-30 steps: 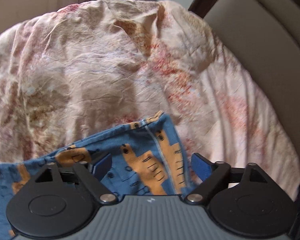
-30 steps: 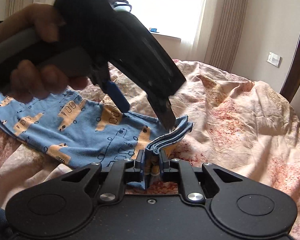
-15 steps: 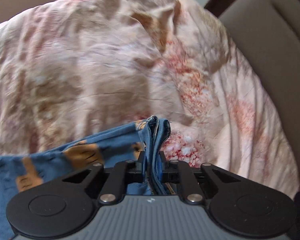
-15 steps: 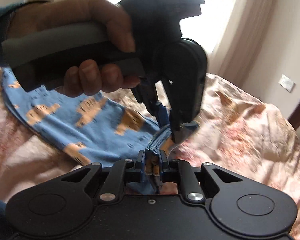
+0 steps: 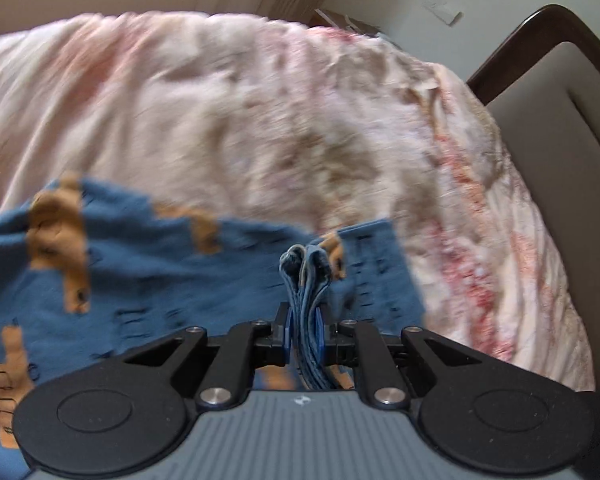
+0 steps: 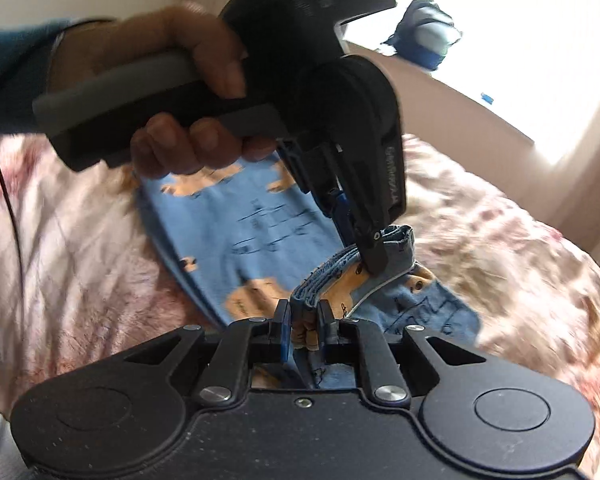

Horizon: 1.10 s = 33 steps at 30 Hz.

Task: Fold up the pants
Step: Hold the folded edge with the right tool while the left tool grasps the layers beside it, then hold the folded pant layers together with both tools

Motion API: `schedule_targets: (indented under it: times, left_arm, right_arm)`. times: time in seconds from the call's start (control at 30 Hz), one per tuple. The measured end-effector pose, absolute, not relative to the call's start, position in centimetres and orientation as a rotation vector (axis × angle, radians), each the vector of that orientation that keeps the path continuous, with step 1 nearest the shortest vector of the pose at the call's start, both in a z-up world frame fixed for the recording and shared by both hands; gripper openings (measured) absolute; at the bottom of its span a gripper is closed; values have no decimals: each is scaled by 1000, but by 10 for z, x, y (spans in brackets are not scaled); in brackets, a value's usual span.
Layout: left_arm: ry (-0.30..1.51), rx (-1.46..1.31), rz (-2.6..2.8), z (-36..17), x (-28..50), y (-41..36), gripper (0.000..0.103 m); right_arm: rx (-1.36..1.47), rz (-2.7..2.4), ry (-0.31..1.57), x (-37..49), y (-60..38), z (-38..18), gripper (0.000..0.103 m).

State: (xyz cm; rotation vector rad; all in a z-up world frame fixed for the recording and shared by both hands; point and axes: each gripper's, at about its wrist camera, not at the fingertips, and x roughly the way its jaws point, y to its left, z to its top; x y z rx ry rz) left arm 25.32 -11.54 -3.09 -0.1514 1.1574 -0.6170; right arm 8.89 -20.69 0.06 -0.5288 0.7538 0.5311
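A bed under a crumpled pink floral quilt (image 5: pixel 260 120) carries the blue cotton pants with orange print (image 5: pixel 148 280). The left hand-held gripper (image 5: pixel 303 330) and right hand-held gripper (image 6: pixel 305 330) each pinch the bunched hem, side by side, likely to carry it over into a fold.

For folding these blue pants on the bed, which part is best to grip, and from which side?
Probably the bunched hem edge of the blue pants, from above at a downward slant. Its layers stack there into a thick ridge that lifts off the bedspread. The left gripper and right gripper already pinch it.
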Motion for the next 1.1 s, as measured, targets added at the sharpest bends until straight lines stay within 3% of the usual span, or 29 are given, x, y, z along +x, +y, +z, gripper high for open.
schedule_targets:
  times: [0.3, 1.1]
  left_arm:
    - [1136, -208, -651, -67, 251, -89, 17]
    - [1116, -98, -608, -58, 243, -104, 11]
  right_arm:
    - [-760, 486, 744, 79, -166, -43, 16]
    - [-783, 467, 740, 74, -161, -46, 16]
